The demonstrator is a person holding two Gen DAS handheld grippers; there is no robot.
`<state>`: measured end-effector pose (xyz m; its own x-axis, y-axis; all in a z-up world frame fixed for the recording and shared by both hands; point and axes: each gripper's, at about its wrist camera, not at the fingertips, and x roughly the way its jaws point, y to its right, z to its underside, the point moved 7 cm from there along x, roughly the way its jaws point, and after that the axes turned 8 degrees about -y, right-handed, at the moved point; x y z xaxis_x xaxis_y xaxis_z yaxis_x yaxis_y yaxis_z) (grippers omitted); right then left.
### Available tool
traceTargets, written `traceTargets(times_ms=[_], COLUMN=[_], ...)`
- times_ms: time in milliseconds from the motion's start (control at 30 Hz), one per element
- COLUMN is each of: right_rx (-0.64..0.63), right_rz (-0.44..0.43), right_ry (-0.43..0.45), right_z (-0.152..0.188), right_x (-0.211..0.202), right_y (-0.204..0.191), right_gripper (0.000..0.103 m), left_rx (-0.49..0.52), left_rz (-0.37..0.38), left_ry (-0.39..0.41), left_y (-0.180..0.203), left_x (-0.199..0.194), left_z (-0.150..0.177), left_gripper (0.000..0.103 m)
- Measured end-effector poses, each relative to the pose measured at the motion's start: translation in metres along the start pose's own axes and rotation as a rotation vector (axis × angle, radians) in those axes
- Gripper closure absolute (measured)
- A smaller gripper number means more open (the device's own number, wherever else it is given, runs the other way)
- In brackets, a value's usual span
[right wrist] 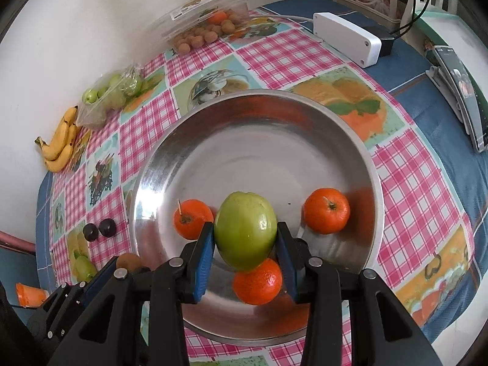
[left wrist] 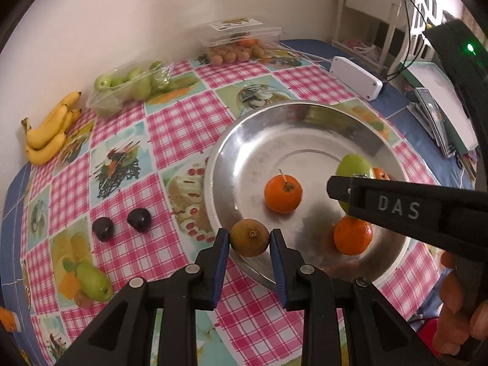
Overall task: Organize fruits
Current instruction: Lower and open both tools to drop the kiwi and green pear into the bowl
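A large steel dish (left wrist: 244, 140) (right wrist: 305, 116) sits on the checked tablecloth and holds three oranges (right wrist: 326, 210) (right wrist: 190, 219) (right wrist: 259, 283). My left gripper (left wrist: 249, 241) is shut on a brown kiwi (left wrist: 249, 238), held over the dish's near-left rim. My right gripper (right wrist: 245, 238) is shut on a green apple (right wrist: 245, 228), held above the dish just over one orange. In the left wrist view the right gripper's finger (left wrist: 396, 204) crosses in front of that green apple (left wrist: 352, 164). In the right wrist view the kiwi (right wrist: 129, 260) and the left gripper show at lower left.
Left of the dish lie two dark plums (left wrist: 138, 219) (left wrist: 103, 228) and a green apple (left wrist: 94, 282). Bananas (left wrist: 45, 134), a tub of green fruit (left wrist: 128, 85) and a clear box of small brown fruit (left wrist: 235, 45) line the wall. A white box (left wrist: 357, 76) sits behind the dish.
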<state>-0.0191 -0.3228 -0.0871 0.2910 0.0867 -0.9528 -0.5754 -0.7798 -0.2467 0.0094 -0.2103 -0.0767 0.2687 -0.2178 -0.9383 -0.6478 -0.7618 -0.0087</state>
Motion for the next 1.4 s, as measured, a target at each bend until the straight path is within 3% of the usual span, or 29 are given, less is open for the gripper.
traceTargets(times_ms=[767, 967, 1100, 1300, 1400], right_rx=[-0.006, -0.019, -0.019, -0.035, -0.041], right_rz=[0.011, 0.014, 0.013, 0.008, 0.005], right_ry=[-0.021, -0.014, -0.005, -0.001, 0.000], right_z=[0.002, 0.002, 0.001, 0.000, 0.000], right_x=[0.005, 0.004, 0.002, 0.001, 0.001], right_y=[-0.001, -0.004, -0.004, -0.008, -0.010], right_gripper=[0.060, 0.061, 0.061, 0.061, 0.061], left_rx=[0.008, 0.011, -0.018, -0.084, -0.182], left_rz=[0.021, 0.014, 0.014, -0.007, -0.020], left_ry=[-0.020, -0.026, -0.016, -0.002, -0.013], left_y=[0.002, 0.000, -0.007, -0.030, -0.054], left_x=[0.006, 0.006, 0.004, 0.000, 0.000], left_z=[0.002, 0.004, 0.003, 0.003, 0.007], left_gripper=[0.072, 0.065, 0.053, 0.048, 0.047])
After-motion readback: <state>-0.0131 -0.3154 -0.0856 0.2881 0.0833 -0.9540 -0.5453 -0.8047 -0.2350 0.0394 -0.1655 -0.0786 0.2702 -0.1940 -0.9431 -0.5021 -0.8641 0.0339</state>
